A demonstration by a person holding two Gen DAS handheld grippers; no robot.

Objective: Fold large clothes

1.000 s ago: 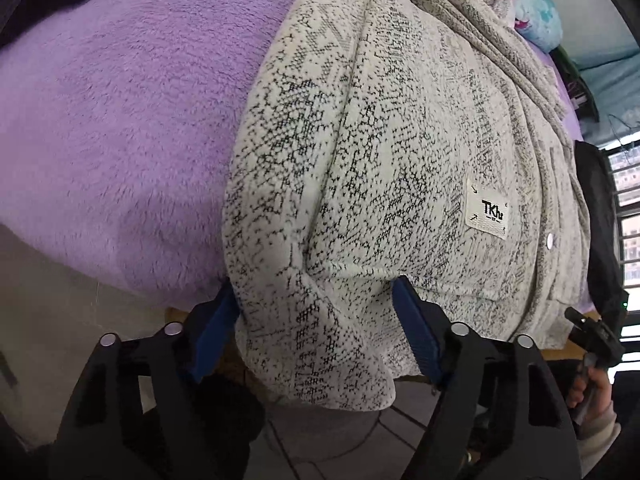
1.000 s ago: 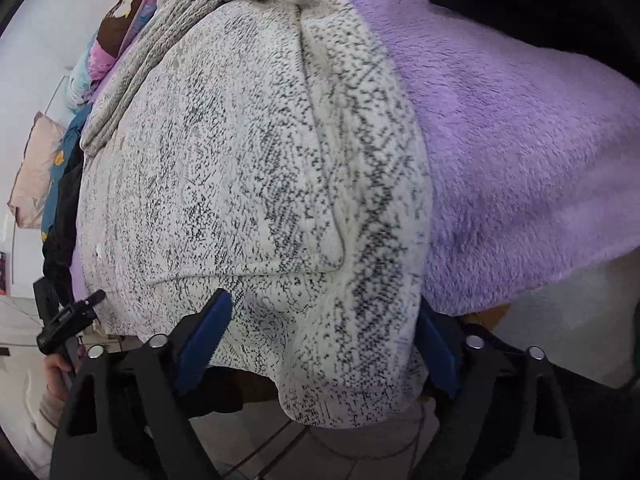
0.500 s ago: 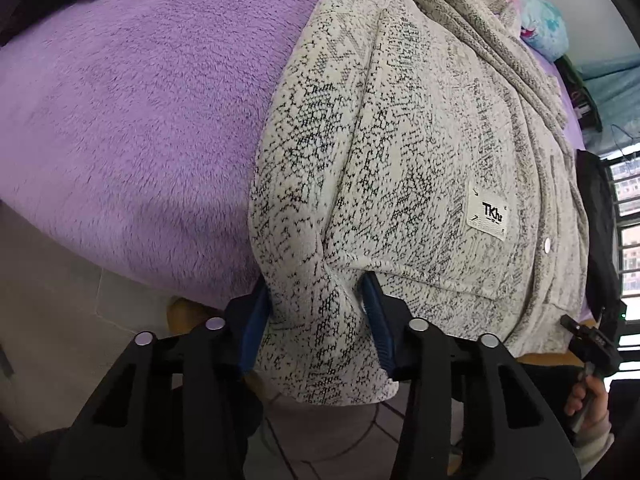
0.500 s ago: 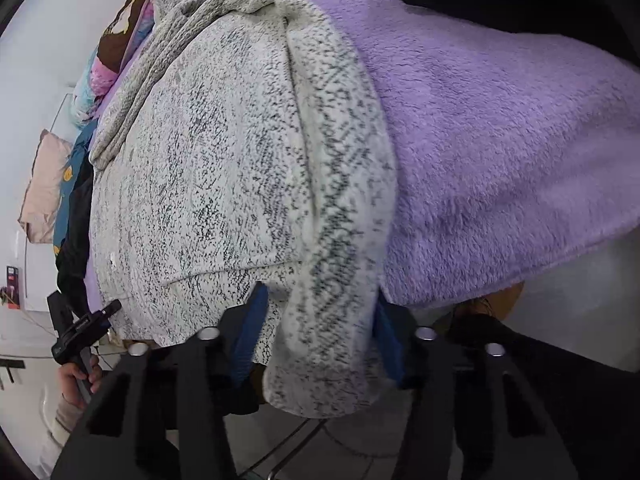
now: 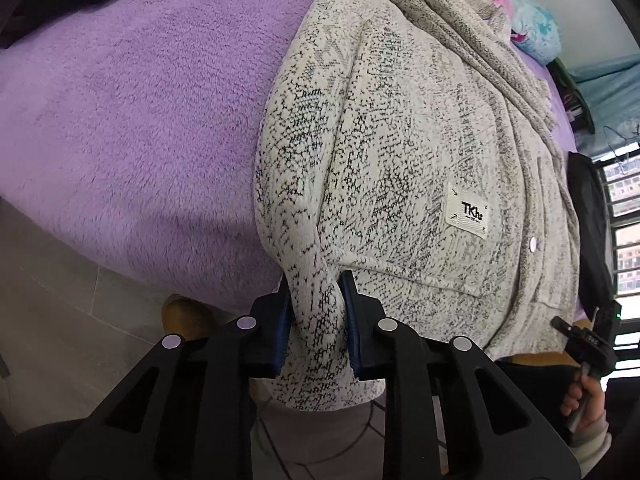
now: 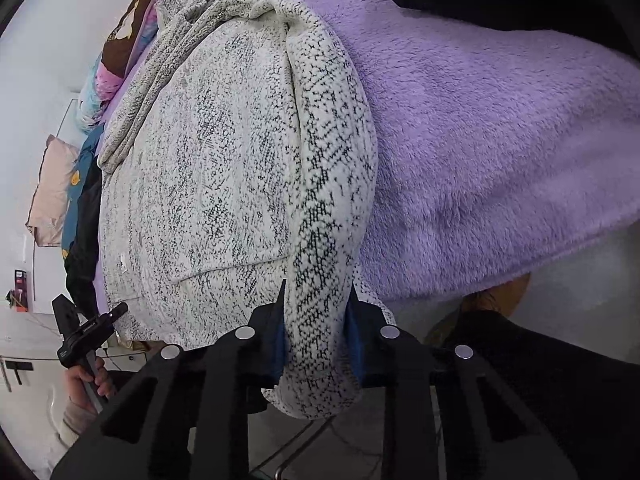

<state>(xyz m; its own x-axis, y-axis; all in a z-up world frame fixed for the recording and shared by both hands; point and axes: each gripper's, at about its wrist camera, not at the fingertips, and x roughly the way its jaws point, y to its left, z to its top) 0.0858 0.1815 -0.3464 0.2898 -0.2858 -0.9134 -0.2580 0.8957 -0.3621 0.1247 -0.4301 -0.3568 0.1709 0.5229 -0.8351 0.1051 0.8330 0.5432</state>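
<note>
Basically a cream fleece jacket with black flecked pattern (image 5: 408,168) lies spread across a fuzzy purple blanket (image 5: 132,120) on a bed, its bottom hem hanging over the near edge. Left gripper (image 5: 316,320), black frame with blue pads, is closing, jaws pinched on a bunched fold of the jacket's hem at one lower corner; fabric squeezed between the pads and bulging out below them. Right gripper (image 6: 316,320), same build, also closing, clamped on the thick rolled side edge of the jacket (image 6: 248,168) at the other lower corner, cloth filling the gap between pads.

Left wrist view: white sewn label with black letters (image 5: 467,216) on the jacket front, a small round snap button (image 5: 533,243) just beside it, and a pocket seam below. Person's hand (image 5: 584,396) holding the other gripper's handle shows at the far right edge. Window with dark bars (image 5: 624,216) at right.

Right wrist view: purple blanket (image 6: 500,152) to the right of the jacket, colourful bedding and pillows (image 6: 116,60) piled at the head end, a person's hand (image 6: 90,378) on a black handle at lower left. Tiled floor (image 6: 320,448) below the bed edge.
</note>
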